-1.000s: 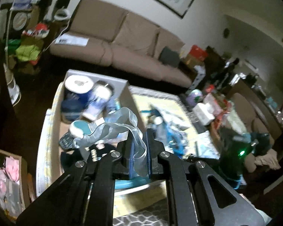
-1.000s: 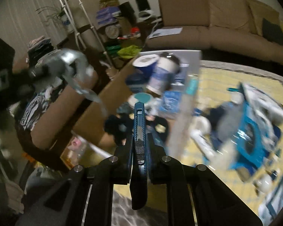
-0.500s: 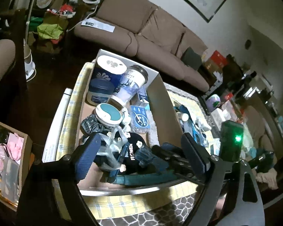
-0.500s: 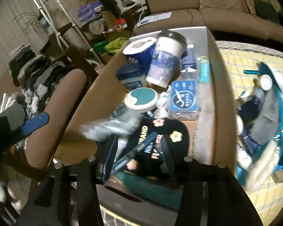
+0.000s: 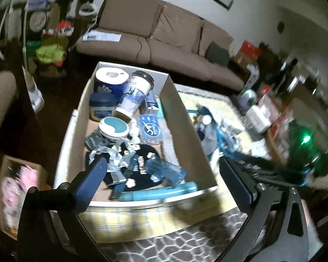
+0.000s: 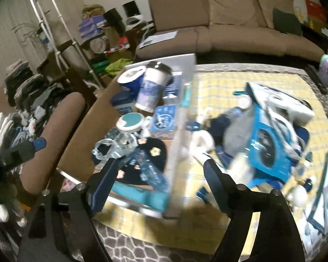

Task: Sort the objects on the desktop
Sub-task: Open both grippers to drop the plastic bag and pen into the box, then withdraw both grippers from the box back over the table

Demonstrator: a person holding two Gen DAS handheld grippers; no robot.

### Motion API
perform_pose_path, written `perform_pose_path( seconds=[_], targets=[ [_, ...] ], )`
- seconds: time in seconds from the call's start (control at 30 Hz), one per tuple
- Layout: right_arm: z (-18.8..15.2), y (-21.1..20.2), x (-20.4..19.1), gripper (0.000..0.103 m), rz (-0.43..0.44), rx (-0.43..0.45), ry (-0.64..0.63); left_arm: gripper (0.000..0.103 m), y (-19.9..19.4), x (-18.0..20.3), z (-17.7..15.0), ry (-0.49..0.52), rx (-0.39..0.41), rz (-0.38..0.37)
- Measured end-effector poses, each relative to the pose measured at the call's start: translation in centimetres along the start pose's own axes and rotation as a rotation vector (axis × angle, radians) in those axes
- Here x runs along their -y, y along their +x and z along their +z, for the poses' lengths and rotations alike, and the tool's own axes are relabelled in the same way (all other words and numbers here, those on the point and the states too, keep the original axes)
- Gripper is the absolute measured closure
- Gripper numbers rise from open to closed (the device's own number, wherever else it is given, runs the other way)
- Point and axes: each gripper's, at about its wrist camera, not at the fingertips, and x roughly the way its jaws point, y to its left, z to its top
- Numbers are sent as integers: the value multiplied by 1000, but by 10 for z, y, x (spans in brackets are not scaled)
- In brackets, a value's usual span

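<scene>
A cardboard box (image 5: 181, 122) stands on the table, holding a toilet roll (image 5: 111, 81), a paper cup (image 5: 135, 93), a dark jar (image 5: 102, 107), a teal-lidded tub (image 5: 114, 127), a blue packet (image 5: 150, 128), a black cap (image 5: 142, 163), crumpled clear plastic (image 5: 111, 155) and a blue utility knife (image 5: 124, 176). My left gripper (image 5: 161, 172) is open and empty above the box's near end. My right gripper (image 6: 159, 170) is open and empty over the box's right wall (image 6: 181, 118). Its view shows the plastic (image 6: 116, 144) in the box.
A pile of blue and white objects (image 6: 271, 126) lies on the yellow checked cloth (image 6: 220, 83) right of the box. A brown sofa (image 5: 155, 41) is behind. A brown chair back (image 6: 56, 135) stands left of the table. A small box (image 5: 13, 187) sits on the floor.
Both grippers have opened. The left has let go of the clear plastic and the right of the blue knife; both now lie in the box. The right gripper has moved right.
</scene>
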Motion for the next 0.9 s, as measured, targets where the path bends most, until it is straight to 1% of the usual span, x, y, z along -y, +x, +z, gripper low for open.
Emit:
perform_pose_path(
  seconds=[0.03,0.07,0.1,0.23,0.37,0.6,0.9],
  targets=[
    [-2,-5,2,12,-6,7,-1,0,0,5,-1,23,-1,30],
    [-3,-9,3,6,-17,13,-5,0,-1,11,-2,46,0,58],
    [-6,-15,5,2,-35,22,-12,0,-2,14,-3,59,-2,68],
    [-12,-31,10,1,-55,34,-13,0,-8,23,-9,80,-3,94],
    [-18,-45,14,0,-78,41,-14,0,-16,29,-18,85,-3,103],
    [-31,-71,18,0,-107,57,-33,0,-23,38,-29,98,-6,109],
    [-46,-89,31,0,-182,55,-64,0,-19,50,-45,110,-26,103]
  ],
)
